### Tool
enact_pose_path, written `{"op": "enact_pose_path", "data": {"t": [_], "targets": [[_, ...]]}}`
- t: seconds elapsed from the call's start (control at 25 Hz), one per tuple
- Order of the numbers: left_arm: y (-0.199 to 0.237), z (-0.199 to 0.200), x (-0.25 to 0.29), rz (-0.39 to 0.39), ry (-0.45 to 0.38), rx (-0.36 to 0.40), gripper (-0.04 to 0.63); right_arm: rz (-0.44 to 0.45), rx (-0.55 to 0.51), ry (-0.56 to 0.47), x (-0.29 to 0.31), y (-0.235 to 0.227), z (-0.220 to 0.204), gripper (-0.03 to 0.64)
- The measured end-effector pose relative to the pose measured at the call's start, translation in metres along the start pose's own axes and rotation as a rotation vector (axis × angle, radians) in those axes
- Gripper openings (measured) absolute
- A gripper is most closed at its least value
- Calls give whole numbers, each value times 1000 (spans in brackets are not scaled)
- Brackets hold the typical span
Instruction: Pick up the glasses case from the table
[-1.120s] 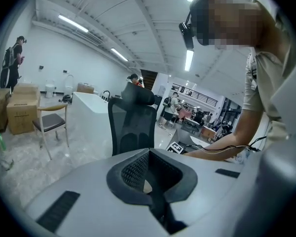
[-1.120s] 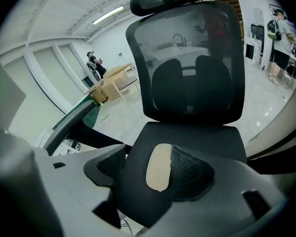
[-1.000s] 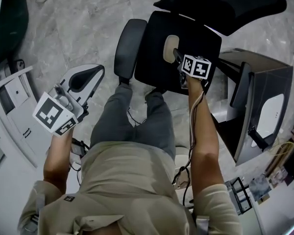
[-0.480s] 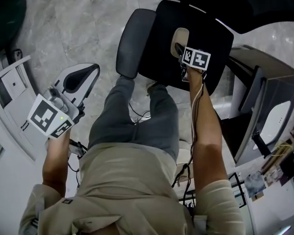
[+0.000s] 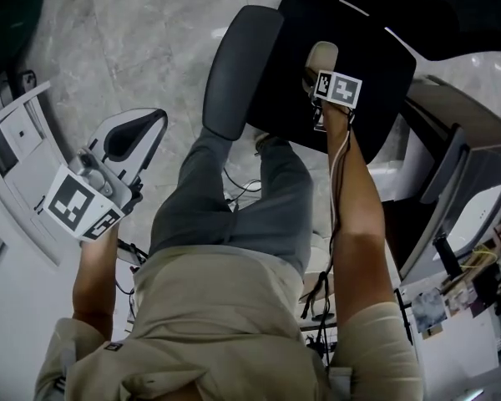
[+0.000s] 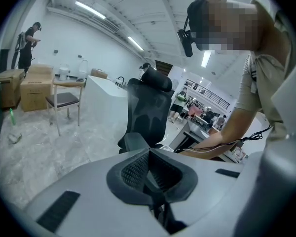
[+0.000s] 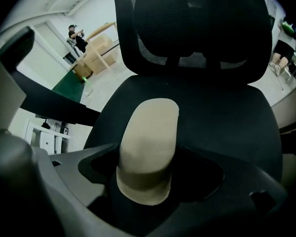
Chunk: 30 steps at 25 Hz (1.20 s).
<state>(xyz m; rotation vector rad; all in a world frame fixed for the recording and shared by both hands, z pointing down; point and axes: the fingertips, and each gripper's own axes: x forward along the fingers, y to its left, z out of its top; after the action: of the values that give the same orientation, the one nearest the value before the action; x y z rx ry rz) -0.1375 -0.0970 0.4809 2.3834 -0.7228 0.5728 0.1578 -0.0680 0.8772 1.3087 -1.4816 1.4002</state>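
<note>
The beige glasses case (image 5: 321,55) lies on the black seat (image 5: 376,53) of an office chair. My right gripper (image 5: 316,75) points steeply down at it. In the right gripper view the case (image 7: 150,142) sits lengthwise between the jaws of my right gripper (image 7: 148,184), with dark gaps at both sides. The jaws are opening and the pads do not press on the case. My left gripper (image 5: 140,130) hangs low at the left over the floor, away from the chair. Its pads (image 6: 138,169) meet with nothing between them.
The chair's grey armrest (image 5: 238,69) stands left of the seat, its backrest (image 7: 197,28) beyond the case. The person's legs (image 5: 234,215) are just before the chair. A white cabinet (image 5: 17,165) stands at the left, a grey desk (image 5: 468,190) at the right. Marble floor (image 5: 134,40) lies between.
Both grippers have sunk. The right one has come down onto the chair seat with the case at its tips. The left one has dropped a little at the left.
</note>
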Motion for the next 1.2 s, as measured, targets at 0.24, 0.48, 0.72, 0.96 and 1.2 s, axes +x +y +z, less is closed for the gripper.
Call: {"op": "enact_pose_path", "data": {"t": [0.24,0.48,0.72,0.96,1.2], "targets": [[14,-6,5,3,11,-16,14,-20,34,11,20,3,-1,359],[24,-7,12,-1,19,-26,14,-20,63,25,31,3,0,365],[24,-5,19,-13,25,-22,14,-28,70,40,35,1,-2,365],[26,-6,19,-18,28,-18,14,-26,81,40,38,3,0,365],[23,-4,14,-17,29,-5,14,-41,103,27,34,4,3,365]]}}
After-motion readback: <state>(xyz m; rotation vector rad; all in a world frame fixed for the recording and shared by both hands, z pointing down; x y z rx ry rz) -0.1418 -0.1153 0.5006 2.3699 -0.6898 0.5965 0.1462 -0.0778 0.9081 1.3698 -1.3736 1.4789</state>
